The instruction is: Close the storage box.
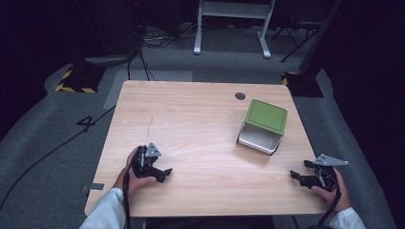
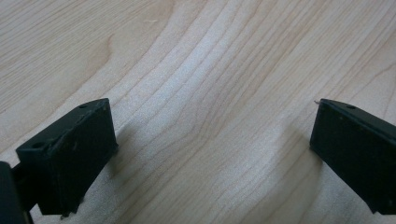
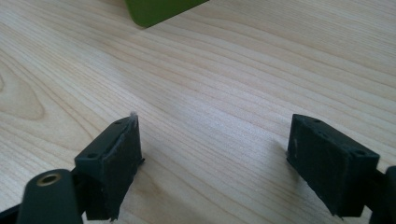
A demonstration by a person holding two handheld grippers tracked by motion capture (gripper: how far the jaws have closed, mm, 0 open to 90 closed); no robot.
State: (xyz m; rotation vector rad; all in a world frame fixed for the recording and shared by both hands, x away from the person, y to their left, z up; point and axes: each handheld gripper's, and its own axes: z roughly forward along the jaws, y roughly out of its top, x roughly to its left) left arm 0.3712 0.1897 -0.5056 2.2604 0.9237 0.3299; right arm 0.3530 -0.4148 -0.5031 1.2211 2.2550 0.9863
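Pale wood grain runs under both my tools, the table (image 1: 191,119) bare beneath each pair of jaws. My left hand (image 1: 136,179) rests near the front left part of the tabletop, wrapped around the left gripper (image 1: 165,174), whose black jaws point toward the table's middle and to my right. Its grey three-cornered plate (image 1: 153,150) sits on top, and its cable (image 1: 126,200) trails back along my white sleeve (image 1: 102,214). In the left gripper view the jaws stand wide apart with nothing between them, low over the wood.

My right hand (image 1: 330,191) is at the front right corner, close to the table's edge, holding the right gripper (image 1: 295,175) with its jaws pointing left, toward the other hand. The two grippers are well apart. In the right gripper view these jaws are also spread wide and hold nothing, their tips close to the surface.

A box (image 1: 262,126) with a green lid and white walls sits on the right half of the table, beyond my right hand, tilted on its side so the green face slopes up and away. Its green corner (image 3: 159,10) shows at the top of the right gripper view. A dark round hole (image 1: 240,96) lies in the tabletop near the far edge, just beyond the box.
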